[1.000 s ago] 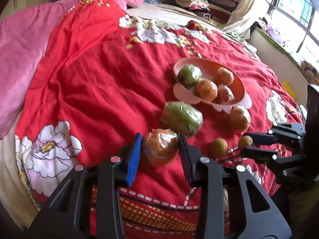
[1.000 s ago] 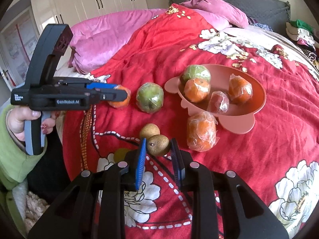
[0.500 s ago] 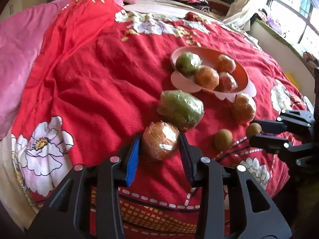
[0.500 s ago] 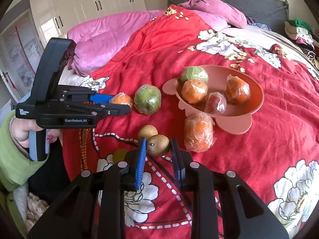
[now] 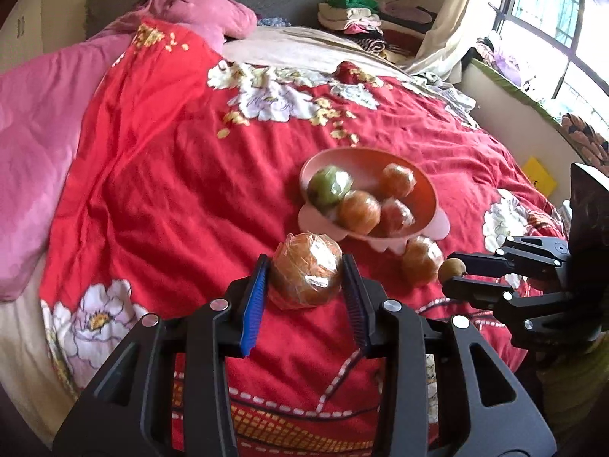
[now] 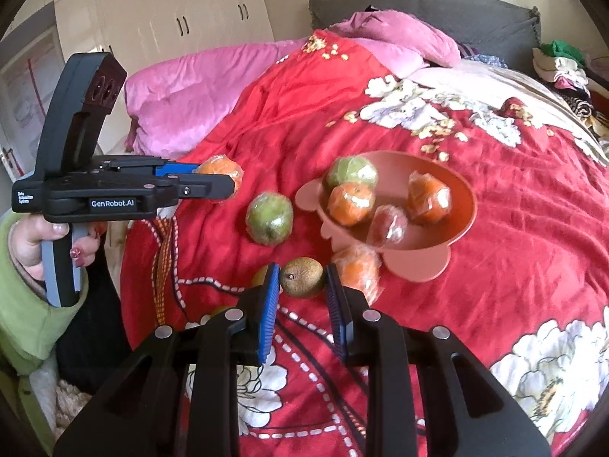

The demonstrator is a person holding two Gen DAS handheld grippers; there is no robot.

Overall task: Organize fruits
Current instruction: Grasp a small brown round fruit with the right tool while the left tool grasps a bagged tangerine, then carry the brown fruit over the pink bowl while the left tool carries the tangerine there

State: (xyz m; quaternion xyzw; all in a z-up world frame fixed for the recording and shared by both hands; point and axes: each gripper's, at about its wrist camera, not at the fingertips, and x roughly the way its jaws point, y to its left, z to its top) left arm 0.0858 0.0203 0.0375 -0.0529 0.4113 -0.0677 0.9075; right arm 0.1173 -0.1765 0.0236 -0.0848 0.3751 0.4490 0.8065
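A bed covered by a rumpled red floral quilt (image 5: 160,175), with a pink duvet (image 6: 198,91) at 10 o'clock and a grey padded headboard (image 6: 437,11) at 12. A smooth pink plastic bowl (image 6: 462,205), right of centre, holds four film-wrapped round fruits. The left hand-held gripper (image 5: 304,285) is clenched on a glossy film-wrapped orange (image 5: 306,276), raised off the quilt. The right hand-held gripper (image 6: 302,285) is clamped on a rough brown kiwi (image 6: 302,277), at 7 o'clock from the bowl.
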